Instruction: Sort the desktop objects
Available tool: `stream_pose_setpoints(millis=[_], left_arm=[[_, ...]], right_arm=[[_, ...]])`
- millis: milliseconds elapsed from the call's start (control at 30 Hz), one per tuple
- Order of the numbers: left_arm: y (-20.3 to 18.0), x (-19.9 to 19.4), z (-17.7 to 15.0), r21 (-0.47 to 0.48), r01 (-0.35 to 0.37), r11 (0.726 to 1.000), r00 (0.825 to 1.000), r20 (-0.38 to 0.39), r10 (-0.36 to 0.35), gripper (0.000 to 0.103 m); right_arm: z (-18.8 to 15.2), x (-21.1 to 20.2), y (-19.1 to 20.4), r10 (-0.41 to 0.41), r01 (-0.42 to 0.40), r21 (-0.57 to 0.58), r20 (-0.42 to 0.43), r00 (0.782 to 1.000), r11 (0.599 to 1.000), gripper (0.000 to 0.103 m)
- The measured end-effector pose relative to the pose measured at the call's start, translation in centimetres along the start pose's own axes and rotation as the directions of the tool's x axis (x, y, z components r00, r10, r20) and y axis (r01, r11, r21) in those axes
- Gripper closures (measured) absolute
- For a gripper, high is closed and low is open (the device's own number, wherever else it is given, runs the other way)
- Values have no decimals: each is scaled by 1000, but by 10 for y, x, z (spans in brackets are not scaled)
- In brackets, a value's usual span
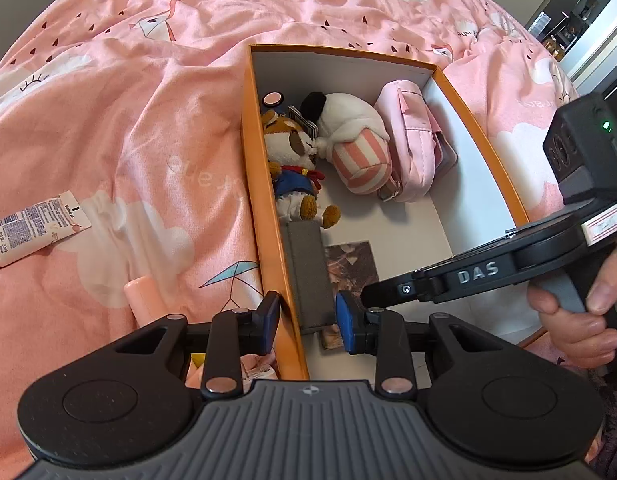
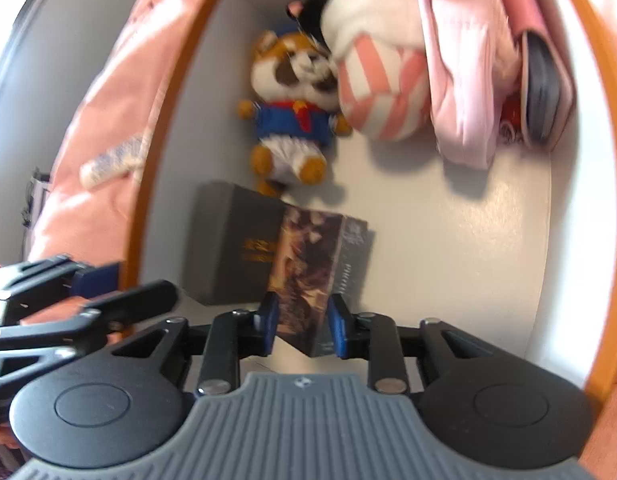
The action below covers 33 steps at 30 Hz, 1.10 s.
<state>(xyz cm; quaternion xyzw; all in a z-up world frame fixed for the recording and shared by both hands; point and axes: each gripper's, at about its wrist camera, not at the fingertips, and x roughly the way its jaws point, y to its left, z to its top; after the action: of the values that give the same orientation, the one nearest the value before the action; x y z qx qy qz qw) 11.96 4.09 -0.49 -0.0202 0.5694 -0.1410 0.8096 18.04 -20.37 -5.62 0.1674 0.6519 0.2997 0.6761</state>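
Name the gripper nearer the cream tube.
Left. The left gripper straddles the orange box wall facing the cream tube; the right gripper is inside, at the patterned box.

The storage box (image 1: pixel 264 184) has orange walls and a white inside. At its twelve o'clock end lie a brown-and-white plush dog (image 2: pixel 292 100) in a blue top with a red scarf, a white plush (image 1: pixel 348 136) with pink-and-white stripes, and a pale pink pouch (image 1: pixel 408 136). Toward six o'clock stand a dark grey box (image 2: pixel 228 240) with gold lettering and a brown-patterned box (image 2: pixel 308 264). The pink bedspread (image 1: pixel 128 100) carries white clouds and dark drops.
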Motion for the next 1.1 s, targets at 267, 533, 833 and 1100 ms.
stream_pose_setpoints(millis=[267, 533, 833, 1100], left_arm=[[-2, -2, -3, 9, -5, 1000, 1000, 10, 4, 68], [-1, -2, -4, 8, 6, 1000, 1000, 15, -6, 69], [1, -4, -6, 7, 14, 1000, 999, 33, -14, 69], [2, -3, -5, 14, 2, 1000, 1000, 31, -3, 69]], right_arm=[[9, 26, 40, -175, 175, -92, 13, 985, 980, 87], [-8, 54, 19, -185, 183, -36, -56, 981, 982, 69], [-12, 58, 22, -163, 162, -28, -33, 986, 986, 71], [-24, 31, 40, -94, 96, -50, 55, 994, 994, 79]])
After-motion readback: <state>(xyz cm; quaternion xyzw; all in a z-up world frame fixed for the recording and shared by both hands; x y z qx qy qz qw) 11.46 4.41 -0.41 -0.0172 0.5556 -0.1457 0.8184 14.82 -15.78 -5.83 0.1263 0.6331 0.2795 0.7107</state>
